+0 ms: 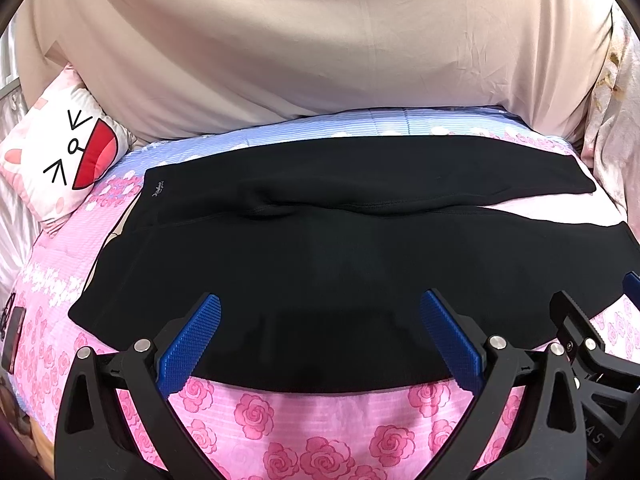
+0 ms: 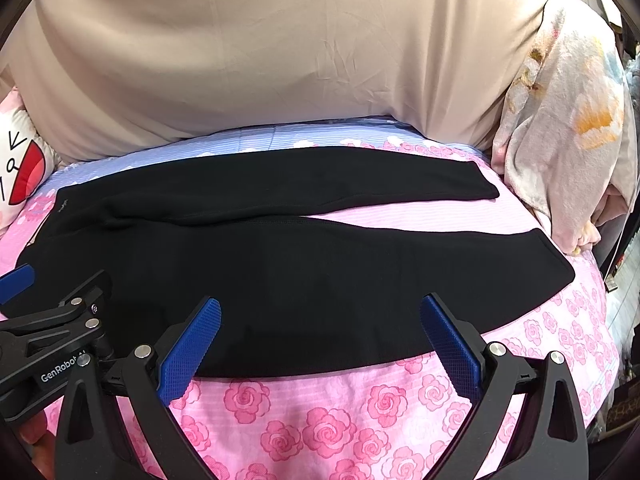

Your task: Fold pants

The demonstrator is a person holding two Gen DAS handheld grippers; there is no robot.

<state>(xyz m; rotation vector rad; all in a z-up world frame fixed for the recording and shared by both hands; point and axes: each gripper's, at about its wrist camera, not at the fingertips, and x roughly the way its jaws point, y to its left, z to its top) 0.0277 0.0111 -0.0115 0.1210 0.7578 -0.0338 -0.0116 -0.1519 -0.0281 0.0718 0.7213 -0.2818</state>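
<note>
Left wrist view showing black pants (image 1: 320, 264) lying flat across the bed (image 1: 320, 432), cat-face pillow (image 1: 68, 156) sitting at its left edge, left hand-held gripper (image 1: 320, 308) hovering spread, right wrist view alone showing floral blanket (image 2: 560, 128) bunching at the right edge, right hand-held gripper (image 2: 320, 308) hovering spread.

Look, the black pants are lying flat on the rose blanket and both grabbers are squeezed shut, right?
Not shut: the left gripper and right gripper are both open, as each wrist view shows. The black pants do lie flat on the rose blanket.

Bright, even light; sharp centre, fisheye-warped edges
</note>
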